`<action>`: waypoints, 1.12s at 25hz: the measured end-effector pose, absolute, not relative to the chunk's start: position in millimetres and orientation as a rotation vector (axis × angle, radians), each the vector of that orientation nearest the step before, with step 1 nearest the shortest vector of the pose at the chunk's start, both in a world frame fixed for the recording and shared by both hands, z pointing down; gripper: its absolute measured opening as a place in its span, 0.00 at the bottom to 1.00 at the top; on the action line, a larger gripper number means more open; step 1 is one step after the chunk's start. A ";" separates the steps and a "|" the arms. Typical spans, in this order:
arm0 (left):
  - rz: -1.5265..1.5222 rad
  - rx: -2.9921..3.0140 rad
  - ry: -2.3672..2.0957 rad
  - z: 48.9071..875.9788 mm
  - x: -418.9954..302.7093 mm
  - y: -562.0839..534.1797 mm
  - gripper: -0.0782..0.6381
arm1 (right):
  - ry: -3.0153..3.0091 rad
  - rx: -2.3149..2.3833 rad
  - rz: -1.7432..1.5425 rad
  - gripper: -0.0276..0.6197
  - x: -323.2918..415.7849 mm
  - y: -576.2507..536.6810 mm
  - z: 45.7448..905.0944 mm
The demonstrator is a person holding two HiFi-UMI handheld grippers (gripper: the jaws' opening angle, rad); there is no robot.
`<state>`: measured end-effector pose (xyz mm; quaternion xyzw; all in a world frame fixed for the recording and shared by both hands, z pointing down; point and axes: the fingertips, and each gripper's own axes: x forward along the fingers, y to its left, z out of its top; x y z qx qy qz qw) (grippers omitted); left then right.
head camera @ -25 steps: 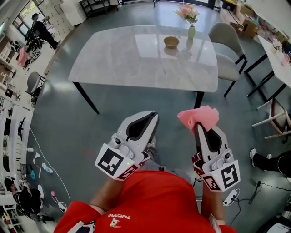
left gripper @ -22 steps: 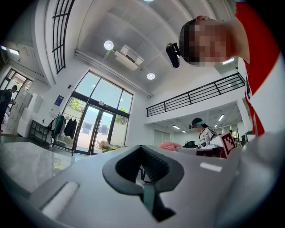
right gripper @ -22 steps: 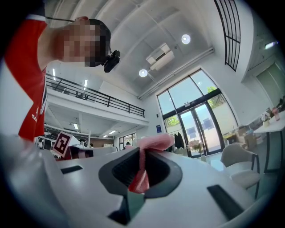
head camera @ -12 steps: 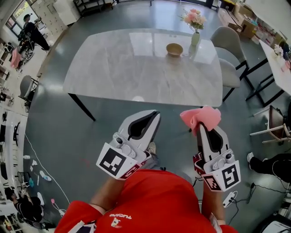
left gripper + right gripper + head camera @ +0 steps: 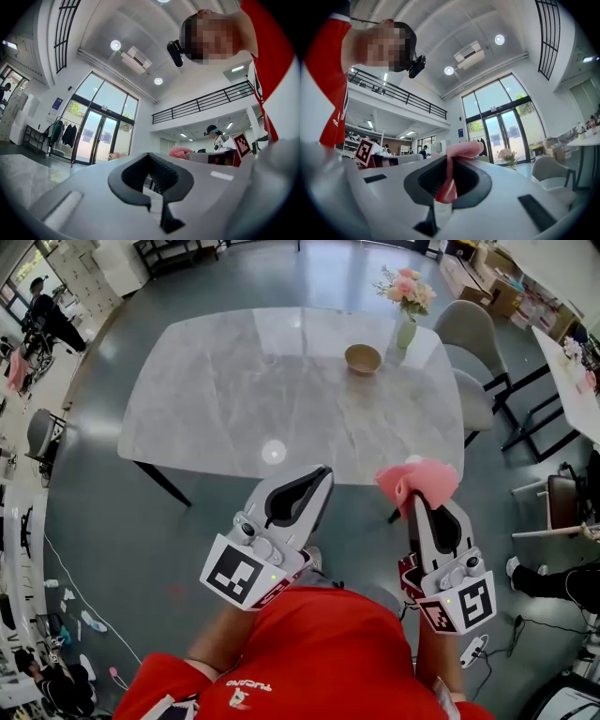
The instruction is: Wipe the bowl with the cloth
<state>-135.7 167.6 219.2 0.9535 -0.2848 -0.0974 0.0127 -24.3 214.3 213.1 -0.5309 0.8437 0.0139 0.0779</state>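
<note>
The person in the red top (image 5: 309, 652) had walked closer to the worktop (image 5: 234, 399). A moment before, there was a wide strip of grey floor (image 5: 122, 521) between the grippers and the worktop's near edge. Now the tips of both grippers reached that edge in the head view. The left gripper (image 5: 324, 474) was held out in front, and its fingers (image 5: 279, 493) were clenched tight with nothing between them. The right gripper (image 5: 413, 501) was held out beside it, and its fingers were still squeezing the pink cloth (image 5: 419, 479), which stuck up in a soft bunch from the tips. The bowl (image 5: 363, 358) had not moved. It sat on the far side of the worktop, well away from both grippers, just beside the vase of flowers (image 5: 406, 326). So I think the wiping had not begun yet; this looked like the walk up to the bowl, and the person still had to get the cloth over to it. The bowl was far across the worktop, so that could mean a long reach or going round the side. Now the count: two grippers, one pink cloth, one bowl, one vase of flowers, one worktop, and one grey chair (image 5: 466, 324) standing at its far right corner.
</note>
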 end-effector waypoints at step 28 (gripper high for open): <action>-0.237 2.989 -0.813 237.7 -135.1 77.0 0.12 | 2.495 -1.679 0.005 0.07 -16.5 130.7 232.7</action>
